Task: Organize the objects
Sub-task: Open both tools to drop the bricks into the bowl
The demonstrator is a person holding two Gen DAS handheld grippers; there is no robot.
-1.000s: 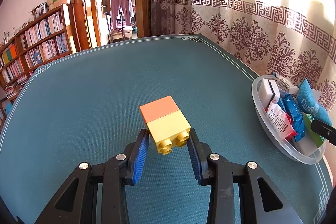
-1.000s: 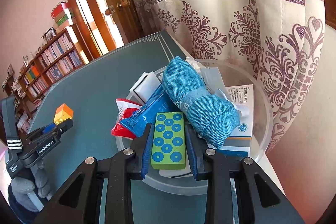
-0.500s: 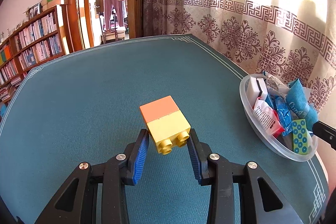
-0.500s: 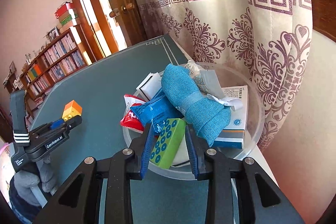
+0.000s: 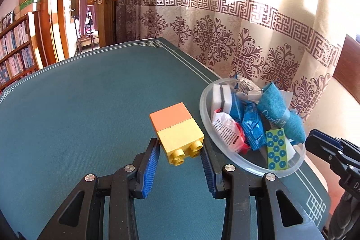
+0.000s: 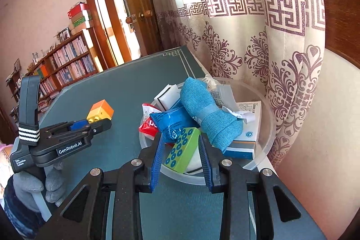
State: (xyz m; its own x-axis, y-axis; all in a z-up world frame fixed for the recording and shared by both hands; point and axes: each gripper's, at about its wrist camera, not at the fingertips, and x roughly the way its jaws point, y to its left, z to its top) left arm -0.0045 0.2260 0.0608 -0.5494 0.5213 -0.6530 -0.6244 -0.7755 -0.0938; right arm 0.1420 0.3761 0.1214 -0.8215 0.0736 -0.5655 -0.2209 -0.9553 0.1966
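Overhead-lit teal table — curtain, bookshelf beyond.

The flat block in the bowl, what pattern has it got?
Green block with blue dots; left wrist view.

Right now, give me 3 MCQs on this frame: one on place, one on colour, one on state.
1. Where does the green block with blue dots lie?
A. Inside the clear bowl, at its near rim
B. On the bookshelf
C. Under the curtain

2. What colours make up the toy brick in the left gripper?
A. Red and white
B. Orange and yellow
C. Green and blue

3. How does the right gripper stand?
A. Shut on the blue cloth roll
B. Shut on the toy brick
C. Jaws apart, clamping nothing

Key: 1 A, the left wrist view shows it leaning inside the bowl's rim; 2 B, an orange half sits joined to a studded yellow half; 3 C, gaps show between each jaw and the green block.
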